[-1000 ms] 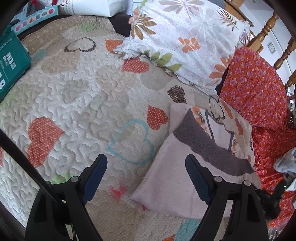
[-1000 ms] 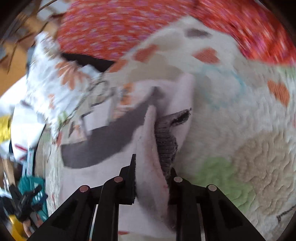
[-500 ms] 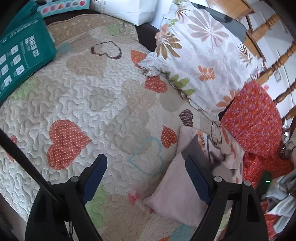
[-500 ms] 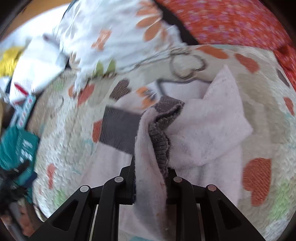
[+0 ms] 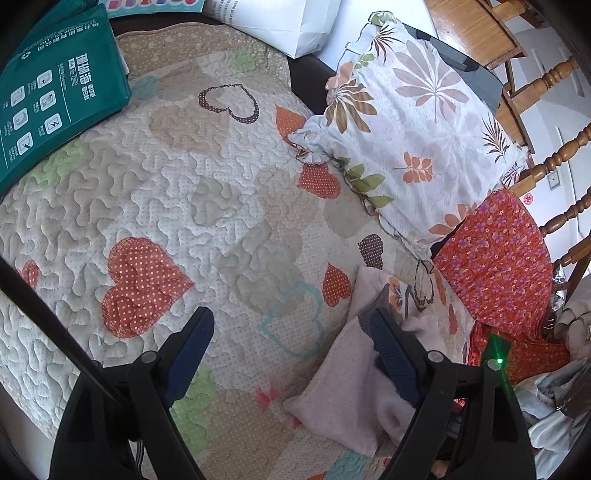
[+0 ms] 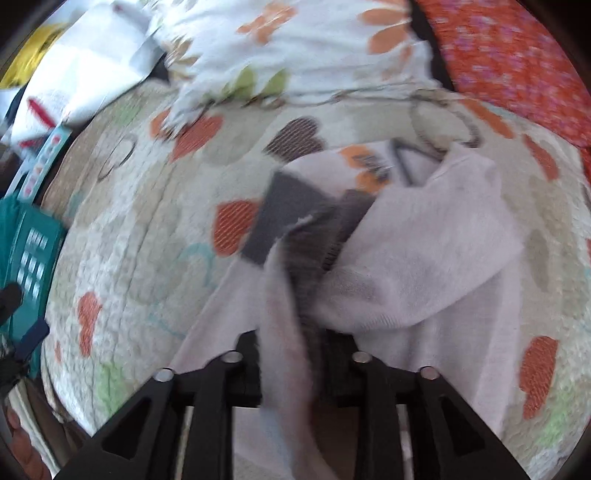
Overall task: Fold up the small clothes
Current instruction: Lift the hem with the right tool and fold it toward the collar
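Note:
A small pale pink garment [image 5: 343,387] with a dark grey band lies crumpled on the heart-patterned quilt [image 5: 166,206], at the lower right of the left wrist view. My left gripper [image 5: 291,314] hangs open above the quilt with nothing between its blue pads, its right finger over the garment's edge. In the blurred right wrist view the garment [image 6: 424,258] lies partly folded over itself. My right gripper [image 6: 295,339] has a raised fold of pink cloth and grey band between its fingers. Its jaws are opening, with the fold still touching both.
A floral pillow [image 5: 413,129] and a red flowered cloth [image 5: 495,266] lie beyond the garment. A green bag [image 5: 55,99] lies at the quilt's far left, a white paper bag [image 5: 280,22] behind it. A wooden chair [image 5: 554,155] and loose clothes [image 5: 554,424] are on the right.
My right gripper swung across with the grey-banded edge, laying the pink cloth over itself, and its fingers have spread slightly. My left gripper drew back, still open, so more quilt shows.

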Action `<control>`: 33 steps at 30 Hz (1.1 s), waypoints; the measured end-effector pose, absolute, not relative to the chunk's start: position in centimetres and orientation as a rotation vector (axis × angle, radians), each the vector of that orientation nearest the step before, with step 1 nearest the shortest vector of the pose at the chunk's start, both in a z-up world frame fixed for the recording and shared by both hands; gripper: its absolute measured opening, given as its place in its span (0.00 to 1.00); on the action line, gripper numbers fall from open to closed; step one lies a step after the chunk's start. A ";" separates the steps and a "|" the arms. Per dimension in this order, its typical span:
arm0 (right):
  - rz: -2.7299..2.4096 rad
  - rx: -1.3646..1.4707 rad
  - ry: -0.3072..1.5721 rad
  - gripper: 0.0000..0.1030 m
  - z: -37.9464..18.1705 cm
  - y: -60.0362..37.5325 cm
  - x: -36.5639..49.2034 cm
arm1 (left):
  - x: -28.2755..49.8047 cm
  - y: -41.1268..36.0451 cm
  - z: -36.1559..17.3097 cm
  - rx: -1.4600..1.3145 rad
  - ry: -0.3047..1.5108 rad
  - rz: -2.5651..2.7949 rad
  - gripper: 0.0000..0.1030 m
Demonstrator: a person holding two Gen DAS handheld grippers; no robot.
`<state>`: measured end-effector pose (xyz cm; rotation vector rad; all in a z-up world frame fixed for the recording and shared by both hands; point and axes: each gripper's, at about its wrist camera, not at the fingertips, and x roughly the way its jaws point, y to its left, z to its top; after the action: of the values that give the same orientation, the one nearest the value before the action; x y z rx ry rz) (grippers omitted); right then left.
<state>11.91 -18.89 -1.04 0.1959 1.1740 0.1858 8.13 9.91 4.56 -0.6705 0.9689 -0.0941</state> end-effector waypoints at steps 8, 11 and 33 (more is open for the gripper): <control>0.385 0.386 1.079 0.64 1.6 -20.6 10.5 | 8.1 10.7 4.0 -0.708 0.972 -0.071 0.83; 0.347 0.380 1.039 0.64 2.6 -22.1 9.5 | 8.2 10.5 3.9 -0.700 0.977 -0.083 0.83; 0.418 0.102 1.205 0.18 -3.3 -18.7 2.3 | 8.8 5.9 2.1 -0.596 1.039 -0.147 0.83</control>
<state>2.32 -18.72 -3.27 0.1025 1.2050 0.4182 8.75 5.90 2.12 -0.5961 1.0390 -0.1470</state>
